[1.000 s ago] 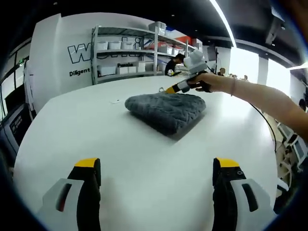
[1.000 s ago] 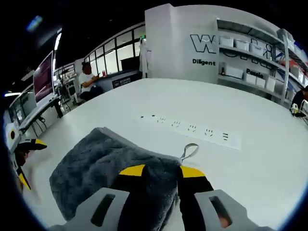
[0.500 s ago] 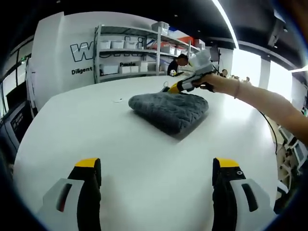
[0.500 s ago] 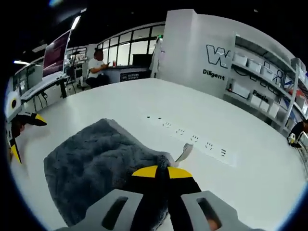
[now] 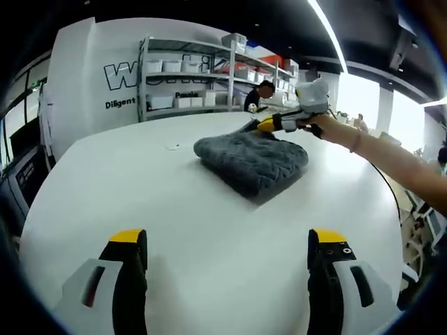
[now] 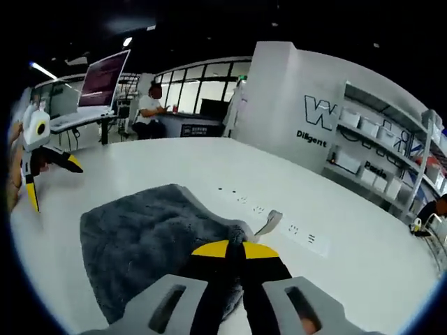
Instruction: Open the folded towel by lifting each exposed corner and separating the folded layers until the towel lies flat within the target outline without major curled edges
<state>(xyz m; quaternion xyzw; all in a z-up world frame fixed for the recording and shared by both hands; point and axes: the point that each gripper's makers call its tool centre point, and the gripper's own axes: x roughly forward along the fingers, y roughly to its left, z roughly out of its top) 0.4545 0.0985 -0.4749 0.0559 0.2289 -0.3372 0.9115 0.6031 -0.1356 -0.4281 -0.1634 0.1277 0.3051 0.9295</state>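
Towel (image 6: 147, 244) corner pinched — right tongs (image 6: 234, 250) closed; left tongs (image 5: 227, 241) agape.

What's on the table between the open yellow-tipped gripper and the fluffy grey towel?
Nothing: in the left gripper view, bare white table lies between the left gripper and the towel.

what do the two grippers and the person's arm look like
Both the left gripper and the right gripper have black jaws with yellow tips on light grey bodies with dark slots. The person's forearm is bare, with a thin band at the wrist.
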